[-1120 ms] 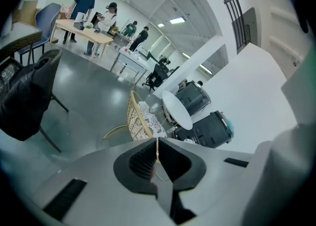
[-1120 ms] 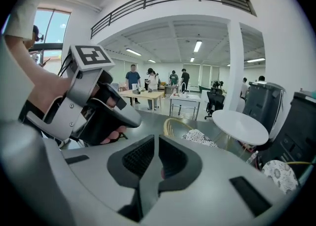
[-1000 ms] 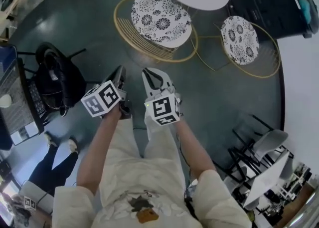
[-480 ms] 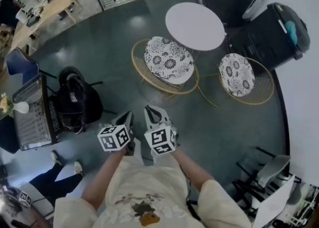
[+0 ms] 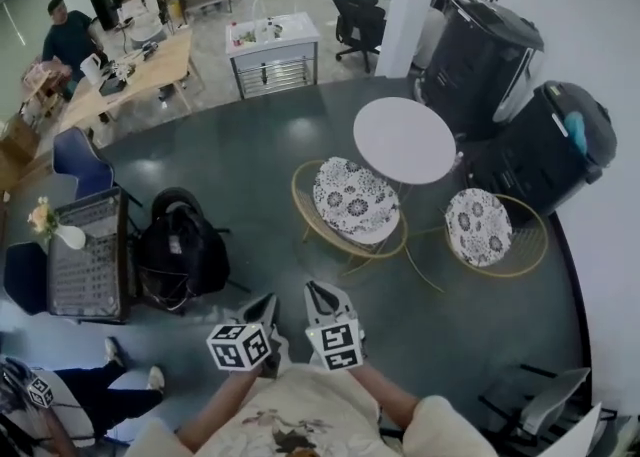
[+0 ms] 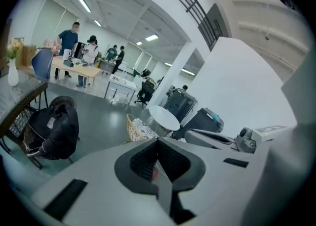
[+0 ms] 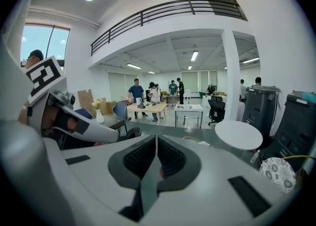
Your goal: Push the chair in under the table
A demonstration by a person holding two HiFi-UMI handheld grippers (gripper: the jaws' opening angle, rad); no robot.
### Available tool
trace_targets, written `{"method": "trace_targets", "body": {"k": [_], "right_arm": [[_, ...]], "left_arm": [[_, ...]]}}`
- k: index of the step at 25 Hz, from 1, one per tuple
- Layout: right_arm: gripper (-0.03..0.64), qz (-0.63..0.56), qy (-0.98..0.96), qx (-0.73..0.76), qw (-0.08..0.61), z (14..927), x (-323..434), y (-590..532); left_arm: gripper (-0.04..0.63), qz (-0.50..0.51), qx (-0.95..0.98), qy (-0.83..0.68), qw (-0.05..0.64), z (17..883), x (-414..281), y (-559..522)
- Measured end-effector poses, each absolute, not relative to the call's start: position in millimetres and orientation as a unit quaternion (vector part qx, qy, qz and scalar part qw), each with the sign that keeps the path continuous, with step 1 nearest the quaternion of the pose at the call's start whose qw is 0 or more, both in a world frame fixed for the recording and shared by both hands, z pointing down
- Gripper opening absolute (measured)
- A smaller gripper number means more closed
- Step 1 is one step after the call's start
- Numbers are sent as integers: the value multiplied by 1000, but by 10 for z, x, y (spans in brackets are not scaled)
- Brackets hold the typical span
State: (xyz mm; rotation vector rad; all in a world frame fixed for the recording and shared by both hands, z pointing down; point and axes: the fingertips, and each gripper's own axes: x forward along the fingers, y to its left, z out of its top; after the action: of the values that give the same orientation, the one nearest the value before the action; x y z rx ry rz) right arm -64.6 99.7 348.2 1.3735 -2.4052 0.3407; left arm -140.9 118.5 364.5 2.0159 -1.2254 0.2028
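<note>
Left claw: your left gripper [image 5: 267,305] sits low in the head view, just left of centre. Its jaws are pressed together with nothing between them.
Right claw: your right gripper [image 5: 319,293] is just beside it on the right, its jaws likewise closed on nothing. Both claws point up the frame.
Chair: the gold wire-frame chair with the black-and-white floral cushion [image 5: 355,201] stands at mid-frame, above and slightly right of both claws. It is well apart from them, with bare dark grey-green floor [image 5: 260,175] between.
Chair and table: the cushion's upper right edge lies just beside the lower left rim of the round white table [image 5: 404,139]. Most of the seat shows clear of the tabletop.
Left gripper view: you see the chair just above and left of the closed jaw tips, with the table behind it.
Right gripper view: the table lies right of centre, above the jaws.
Second chair: a matching gold wire chair with a floral cushion [image 5: 481,227] stands to the table's lower right.
Surroundings: a black backpack [image 5: 180,250] sits at centre left, and two large black units [image 5: 480,60] stand at upper right.
</note>
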Motion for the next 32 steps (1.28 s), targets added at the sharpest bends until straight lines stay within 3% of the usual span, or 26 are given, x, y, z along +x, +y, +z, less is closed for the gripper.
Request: {"method": "trace_targets", "body": {"k": [6,16,32], "right_arm": [[18,110,-852,489,153,3233,-672,1238],[18,97,-846,508,129,2953,-666,1444],[15,99,-849,505,121,2960,-550,1509]], "left_arm": [[9,76,811,-478,328,3269,-1308,1356],[9,64,812,-471,338,3179,-1251,1596],[9,101,831,-471,279,3135,-1045,1578]]}}
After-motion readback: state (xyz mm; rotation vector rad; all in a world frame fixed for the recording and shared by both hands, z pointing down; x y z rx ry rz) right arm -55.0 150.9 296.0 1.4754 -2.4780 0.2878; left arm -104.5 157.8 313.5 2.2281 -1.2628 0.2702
